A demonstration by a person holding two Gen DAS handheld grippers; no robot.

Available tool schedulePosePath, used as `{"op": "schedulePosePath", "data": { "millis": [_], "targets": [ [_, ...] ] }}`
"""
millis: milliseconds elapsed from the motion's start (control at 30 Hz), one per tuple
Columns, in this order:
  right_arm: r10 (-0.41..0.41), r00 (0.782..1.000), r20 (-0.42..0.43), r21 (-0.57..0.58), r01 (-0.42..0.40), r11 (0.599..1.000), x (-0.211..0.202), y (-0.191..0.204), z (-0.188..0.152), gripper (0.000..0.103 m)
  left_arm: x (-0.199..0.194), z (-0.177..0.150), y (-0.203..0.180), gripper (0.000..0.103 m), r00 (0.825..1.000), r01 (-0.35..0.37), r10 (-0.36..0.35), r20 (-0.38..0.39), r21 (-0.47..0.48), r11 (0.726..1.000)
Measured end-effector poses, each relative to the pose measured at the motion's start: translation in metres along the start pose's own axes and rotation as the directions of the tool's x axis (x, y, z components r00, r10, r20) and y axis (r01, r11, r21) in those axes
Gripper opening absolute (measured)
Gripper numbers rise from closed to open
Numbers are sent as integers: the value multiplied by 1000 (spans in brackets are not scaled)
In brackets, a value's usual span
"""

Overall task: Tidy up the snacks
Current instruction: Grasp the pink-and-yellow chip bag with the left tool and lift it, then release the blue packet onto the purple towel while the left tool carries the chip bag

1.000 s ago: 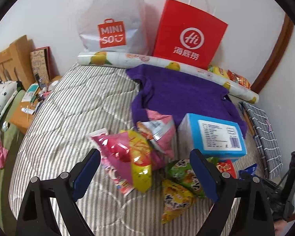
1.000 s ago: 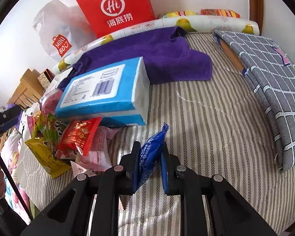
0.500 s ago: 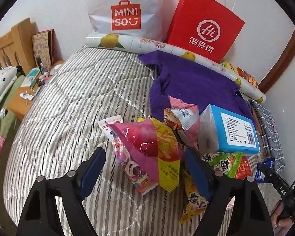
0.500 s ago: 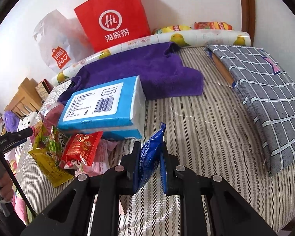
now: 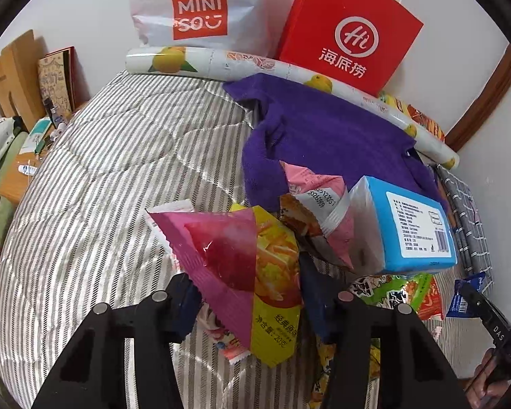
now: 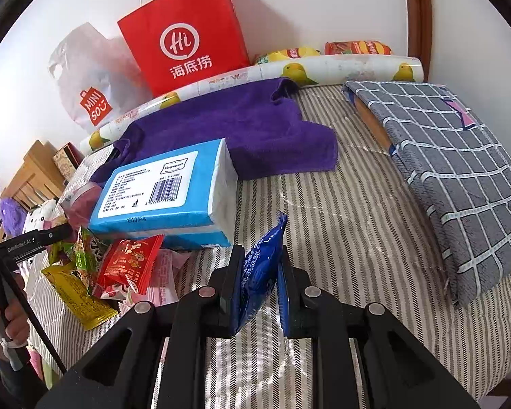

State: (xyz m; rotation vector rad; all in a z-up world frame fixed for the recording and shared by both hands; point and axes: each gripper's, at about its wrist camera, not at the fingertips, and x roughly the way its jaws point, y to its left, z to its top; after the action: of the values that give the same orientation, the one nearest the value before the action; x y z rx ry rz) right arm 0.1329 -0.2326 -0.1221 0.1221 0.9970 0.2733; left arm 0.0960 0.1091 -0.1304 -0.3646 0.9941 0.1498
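A pink-and-yellow snack packet (image 5: 252,272) is sitting between the left gripper (image 5: 248,303), whose jaws have just been closing around it, in the snack pile beside a blue tissue pack (image 5: 415,228) on the striped bed (image 5: 102,177). The right gripper (image 6: 255,286) is clamping a blue snack packet (image 6: 260,272) upright above the bedcover, with a purple towel (image 6: 242,126) lying towards the bed's far edge.

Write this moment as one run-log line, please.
left gripper: jaws closing around pink-and-yellow snack bag | right gripper: shut on blue snack packet | surface: striped bed cover
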Motion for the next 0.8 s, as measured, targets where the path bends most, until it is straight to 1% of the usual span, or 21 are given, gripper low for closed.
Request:
{"op": "schedulePosePath", "data": {
  "millis": [267,367,533,800],
  "targets": [
    [1,999,41,2,-1,1000,-25,4,-6,18,-39,-7,4,49,999,8,-8,45,0,1000],
    [2,999,54,-6,-1,1000,-37,11,-10,18,-55,-11,3,49,998,38,-39,57,5,999],
    [11,996,86,-23,-9,1000,-59,27,-20,18,-79,-18,-7,49,994,74,-77,80,40,996],
    [30,992,120,-51,-24,998,-85,52,-24,18,-102,-19,-30,49,983,143,-154,101,110,984]
  ]
}}
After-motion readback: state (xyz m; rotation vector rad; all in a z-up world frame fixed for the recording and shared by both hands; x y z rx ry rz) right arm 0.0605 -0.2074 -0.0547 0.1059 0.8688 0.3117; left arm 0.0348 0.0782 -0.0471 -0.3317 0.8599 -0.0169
